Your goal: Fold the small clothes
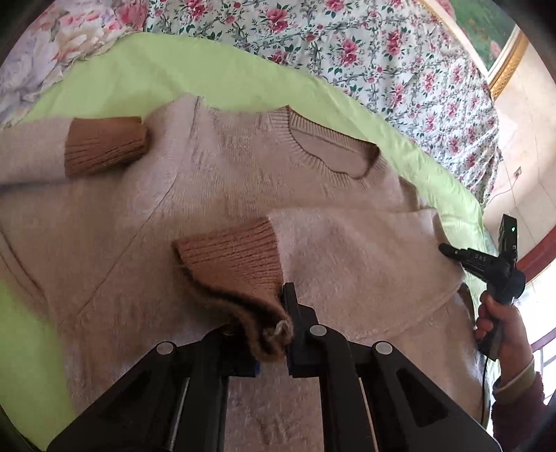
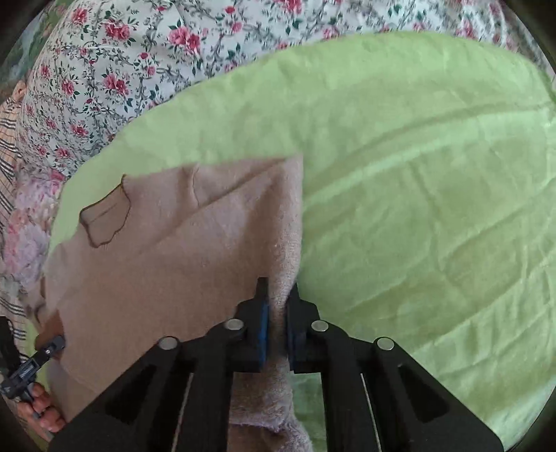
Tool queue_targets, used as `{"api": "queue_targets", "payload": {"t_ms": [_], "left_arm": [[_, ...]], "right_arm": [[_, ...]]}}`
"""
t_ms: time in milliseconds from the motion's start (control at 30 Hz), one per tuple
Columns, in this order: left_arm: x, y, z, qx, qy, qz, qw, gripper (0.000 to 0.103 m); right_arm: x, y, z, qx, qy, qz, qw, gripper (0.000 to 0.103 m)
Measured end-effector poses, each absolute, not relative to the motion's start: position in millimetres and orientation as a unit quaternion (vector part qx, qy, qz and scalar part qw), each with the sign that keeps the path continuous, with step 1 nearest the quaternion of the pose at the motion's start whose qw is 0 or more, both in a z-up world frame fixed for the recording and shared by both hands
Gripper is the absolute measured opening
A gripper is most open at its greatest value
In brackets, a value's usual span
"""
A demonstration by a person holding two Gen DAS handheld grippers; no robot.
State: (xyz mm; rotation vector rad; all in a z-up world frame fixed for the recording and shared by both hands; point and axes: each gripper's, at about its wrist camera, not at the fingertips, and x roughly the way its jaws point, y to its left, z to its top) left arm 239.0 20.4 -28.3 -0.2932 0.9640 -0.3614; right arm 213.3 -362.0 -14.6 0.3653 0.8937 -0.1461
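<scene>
A beige knit sweater (image 1: pixel 208 180) lies flat on a light green sheet (image 1: pixel 194 73), neckline (image 1: pixel 333 149) toward the far side. One sleeve is folded across the chest, its brown ribbed cuff (image 1: pixel 104 144) at the far left. My left gripper (image 1: pixel 274 313) is shut on the other sleeve's brown cuff (image 1: pixel 232 257) and holds it over the sweater's body. My right gripper (image 2: pixel 278 295) is shut on the sweater's fuzzy side edge (image 2: pixel 288 222), where sweater meets sheet. It also shows in the left wrist view (image 1: pixel 448 250) at the sweater's right edge.
A floral bedspread (image 1: pixel 365 45) lies under and beyond the green sheet (image 2: pixel 434 174). A framed picture (image 1: pixel 486 31) and a wall are at the far right. Striped fabric (image 2: pixel 10 146) shows at the left edge. Hands hold both gripper handles.
</scene>
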Motion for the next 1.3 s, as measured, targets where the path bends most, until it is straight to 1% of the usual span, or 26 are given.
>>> {"api": "queue_targets", "payload": {"t_ms": [100,133,167,200,267,300,400,433,467,500,533,567,633,700,800,933,967,1000,1033,1067,1100,1133,1300], "left_arm": [[229.2,25.8,-22.4,-0.128,0.454,-0.169,0.866,0.01],[227.7,27.2,-22.5,-0.127,0.455,-0.168,0.865,0.012],[225.9,28.5,-23.1,-0.125,0.457,-0.167,0.865,0.013],[222.9,30.5,-23.9,-0.122,0.461,-0.164,0.864,0.013],[217.4,34.6,-23.7,-0.116,0.463,-0.161,0.864,0.016],[211.9,38.6,-21.1,-0.111,0.463,-0.159,0.865,0.018],[200.8,51.4,-7.1,-0.085,0.452,-0.148,0.876,0.019],[199.1,56.4,0.9,-0.067,0.443,-0.139,0.883,0.023],[199.1,60.7,8.0,-0.053,0.435,-0.133,0.889,0.035],[201.9,66.8,18.0,-0.035,0.424,-0.123,0.897,0.044],[205.4,70.6,24.4,-0.024,0.416,-0.115,0.902,0.06],[209.9,74.2,30.6,-0.011,0.408,-0.104,0.907,0.072],[224.4,81.8,41.1,0.024,0.393,-0.087,0.915,0.081],[242.8,85.8,41.9,0.054,0.395,-0.083,0.913,0.082],[276.5,88.6,28.9,0.108,0.414,-0.08,0.9,0.083],[314.0,97.0,2.4,0.151,0.442,-0.071,0.882,0.082],[322.8,99.8,-6.2,0.158,0.449,-0.066,0.877,0.079],[328.4,102.9,-13.6,0.16,0.457,-0.064,0.873,0.072],[332.8,106.2,-18.4,0.158,0.463,-0.067,0.87,0.048],[335.4,110.5,-21.7,0.148,0.468,-0.074,0.868,0.031],[336.8,115.5,-19.8,0.134,0.464,-0.073,0.873,0.022],[337.1,121.7,-14.3,0.115,0.459,-0.069,0.878,0.01],[309.8,131.8,34.0,0.022,0.41,-0.078,0.908,0.009]], "right_arm": [[194.9,-341.4,8.5,0.167,0.39,-0.046,0.904,0.015],[191.8,-334.7,9.2,0.169,0.388,-0.026,0.906,0.018],[191.6,-328.8,6.4,0.176,0.396,-0.007,0.901,0.022],[193.0,-325.3,-1.9,0.183,0.414,0.003,0.892,0.023],[193.5,-328.4,-22.7,0.183,0.451,-0.015,0.874,0.025],[190.9,-331.8,-22.6,0.199,0.443,-0.011,0.874,0.024],[176.6,-335.0,-7.7,0.23,0.424,-0.012,0.876,0.025],[171.6,-331.1,-1.4,0.236,0.416,-0.001,0.878,0.026],[167.0,-323.4,4.2,0.241,0.407,0.01,0.881,0.027],[160.5,-314.6,9.9,0.244,0.399,0.024,0.883,0.028],[154.5,-304.7,14.6,0.243,0.396,0.04,0.885,0.032],[148.8,-295.2,16.9,0.242,0.395,0.052,0.885,0.036],[139.5,-276.6,17.1,0.244,0.393,0.076,0.884,0.038],[131.6,-265.8,14.8,0.25,0.395,0.091,0.879,0.038],[128.3,-252.5,8.9,0.259,0.404,0.107,0.871,0.039],[129.0,-241.9,5.4,0.267,0.413,0.116,0.863,0.039],[129.4,-241.4,4.8,0.268,0.414,0.116,0.862,0.039],[129.8,-240.7,3.8,0.269,0.415,0.115,0.861,0.039],[131.7,-240.0,3.0,0.272,0.416,0.115,0.86,0.039],[132.1,-240.3,1.6,0.272,0.417,0.113,0.86,0.039],[130.9,-240.1,1.2,0.273,0.418,0.112,0.859,0.039],[130.2,-240.3,0.7,0.274,0.417,0.111,0.859,0.039],[121.3,-244.2,2.9,0.286,0.401,0.11,0.863,0.039]]}}
